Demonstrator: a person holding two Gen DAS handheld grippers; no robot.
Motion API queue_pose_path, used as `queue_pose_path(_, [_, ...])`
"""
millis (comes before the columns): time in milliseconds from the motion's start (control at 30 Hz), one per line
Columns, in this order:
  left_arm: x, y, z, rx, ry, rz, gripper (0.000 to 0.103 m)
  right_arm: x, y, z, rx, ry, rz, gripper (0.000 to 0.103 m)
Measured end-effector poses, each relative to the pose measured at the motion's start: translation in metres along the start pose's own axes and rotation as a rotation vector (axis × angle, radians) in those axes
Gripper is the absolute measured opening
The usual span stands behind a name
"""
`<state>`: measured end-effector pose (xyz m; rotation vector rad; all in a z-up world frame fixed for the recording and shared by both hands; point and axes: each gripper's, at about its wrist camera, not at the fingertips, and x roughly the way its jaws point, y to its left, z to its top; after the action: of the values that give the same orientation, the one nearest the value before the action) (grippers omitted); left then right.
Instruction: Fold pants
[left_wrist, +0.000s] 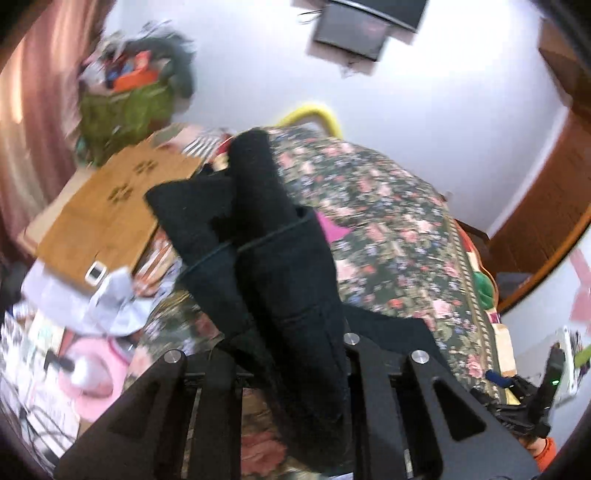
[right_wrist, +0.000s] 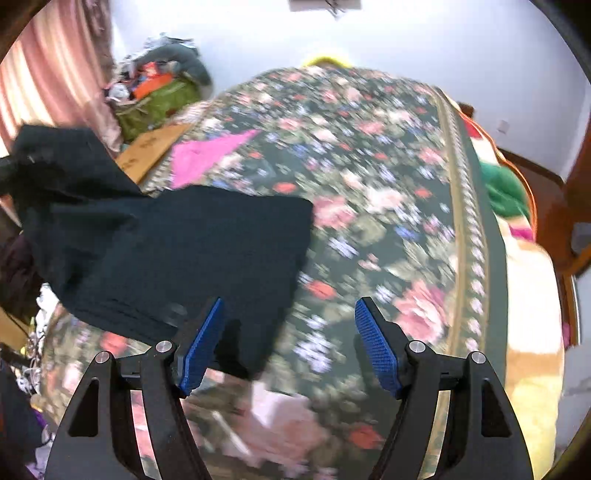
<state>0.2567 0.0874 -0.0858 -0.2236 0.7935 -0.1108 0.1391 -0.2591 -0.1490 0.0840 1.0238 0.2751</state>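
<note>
Overhead, the left gripper's jaws clamp the black pants, lengthwise away from it; right gripper's jaws gape wide.

Both wrist cameras look forward over the floral bed cover toward 12 o'clock. The left sits close behind the black pants; both share the pink cloth.

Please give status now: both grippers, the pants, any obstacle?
Left gripper shut on black pants, lifting them. Right gripper open, holding nothing. Pink cloth on floral bedspread behind.
</note>
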Motion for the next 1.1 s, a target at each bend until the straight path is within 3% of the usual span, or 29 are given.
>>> queue_pose_path(133, [0.009, -0.054, 0.011, 0.078, 0.000, -0.052, 0.015, 0.014, -0.006, -0.011, 0.015, 0.050, 0.026, 0.069])
queue_pose_path(367, [0.040, -0.141, 0.016, 0.167, 0.069, -0.176, 0.014, 0.014, -0.008, -0.014, 0.012, 0.046, 0.051, 0.069])
queue_pose_path(633, [0.078, -0.213, -0.039, 0.339, 0.189, -0.174, 0.014, 0.014, -0.013, -0.017, 0.033, 0.045, 0.083, 0.069])
queue_pose_path(900, [0.100, -0.223, -0.090, 0.431, 0.354, -0.167, 0.017, 0.007, -0.012, -0.022, 0.031, 0.041, 0.091, 0.069])
queue_pose_path(1033, [0.095, -0.224, -0.093, 0.462, 0.388, -0.158, 0.030, 0.005, -0.011, -0.023, 0.031, 0.033, 0.085, 0.069])
queue_pose_path(1100, [0.090, -0.222, -0.092, 0.453, 0.389, -0.180, 0.056, 0.005, -0.011, -0.023, 0.035, 0.033, 0.086, 0.069])
